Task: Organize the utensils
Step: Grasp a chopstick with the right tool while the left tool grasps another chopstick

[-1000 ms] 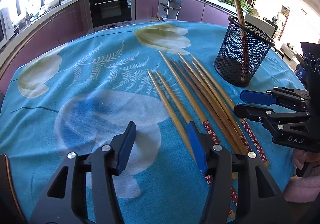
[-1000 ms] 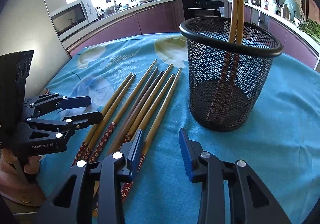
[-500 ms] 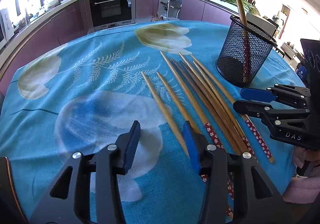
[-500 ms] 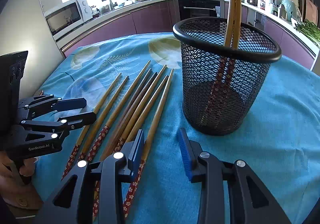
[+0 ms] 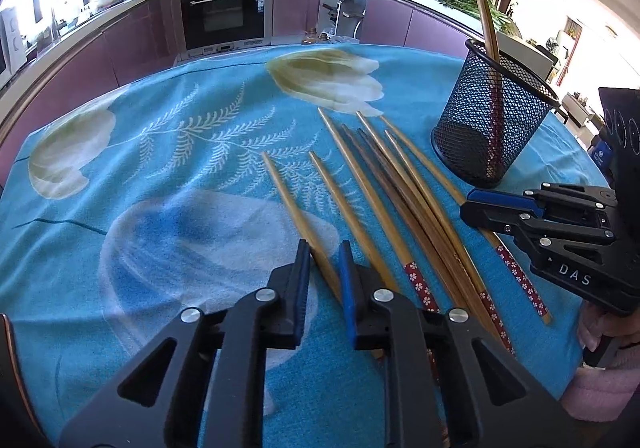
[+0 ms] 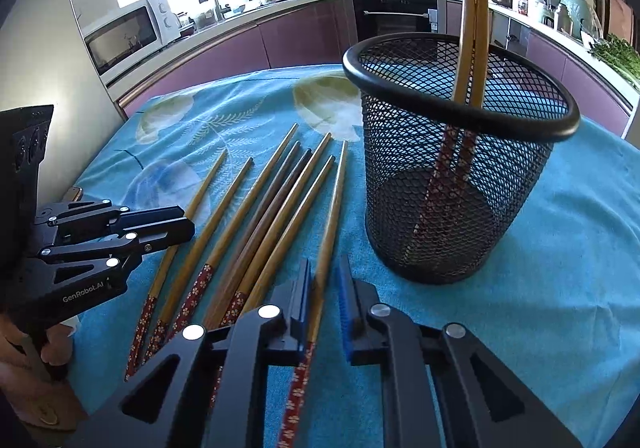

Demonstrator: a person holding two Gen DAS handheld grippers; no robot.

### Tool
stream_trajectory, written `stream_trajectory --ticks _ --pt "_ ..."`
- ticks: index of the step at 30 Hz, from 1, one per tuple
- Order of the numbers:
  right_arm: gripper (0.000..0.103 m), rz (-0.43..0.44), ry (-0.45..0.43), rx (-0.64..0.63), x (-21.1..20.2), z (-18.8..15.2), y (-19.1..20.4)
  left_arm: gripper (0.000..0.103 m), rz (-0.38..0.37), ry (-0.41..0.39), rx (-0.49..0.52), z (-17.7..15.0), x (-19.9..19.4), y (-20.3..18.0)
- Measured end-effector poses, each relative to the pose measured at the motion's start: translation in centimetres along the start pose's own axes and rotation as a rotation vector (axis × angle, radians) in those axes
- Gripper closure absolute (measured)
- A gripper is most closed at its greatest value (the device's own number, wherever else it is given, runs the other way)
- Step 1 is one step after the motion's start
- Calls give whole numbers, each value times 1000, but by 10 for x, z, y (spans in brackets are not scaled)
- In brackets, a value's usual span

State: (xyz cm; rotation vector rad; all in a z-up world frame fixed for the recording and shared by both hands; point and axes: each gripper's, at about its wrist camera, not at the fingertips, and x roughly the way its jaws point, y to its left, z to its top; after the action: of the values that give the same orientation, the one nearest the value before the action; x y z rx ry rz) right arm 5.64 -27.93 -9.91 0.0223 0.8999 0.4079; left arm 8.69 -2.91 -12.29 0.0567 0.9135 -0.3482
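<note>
Two chopsticks (image 6: 468, 48) already stand in the mesh cup (image 6: 460, 176), leaning on its rim. Eight more chopsticks (image 5: 384, 200) lie fanned on the blue tablecloth (image 5: 160, 168) just left of the cup, so most of the job looks left to do. The right gripper (image 6: 324, 288) straddles the chopstick nearest the cup (image 6: 330, 216), fingers narrowed but not yet pressing it. The left gripper (image 5: 322, 272) brackets the chopstick farthest from the cup (image 5: 292, 204), likewise slightly apart.
</note>
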Motion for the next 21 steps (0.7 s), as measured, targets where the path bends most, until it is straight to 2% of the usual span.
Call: stream_trajectory --ticks 4,10,13,21 --pt "97 18 -5 31 -3 -3 -6 95 -5 -2 -27 -1 -1 2" --pt "97 32 -31 49 -14 -5 -9 95 -14 -18 -46 -2 -8 5" --pt "97 69 -46 29 -20 -5 -6 95 -35 -26 -29 -3 -12 2" --pt "97 98 14 -51 -10 -5 13 95 -53 0 17 -6 -8 -8"
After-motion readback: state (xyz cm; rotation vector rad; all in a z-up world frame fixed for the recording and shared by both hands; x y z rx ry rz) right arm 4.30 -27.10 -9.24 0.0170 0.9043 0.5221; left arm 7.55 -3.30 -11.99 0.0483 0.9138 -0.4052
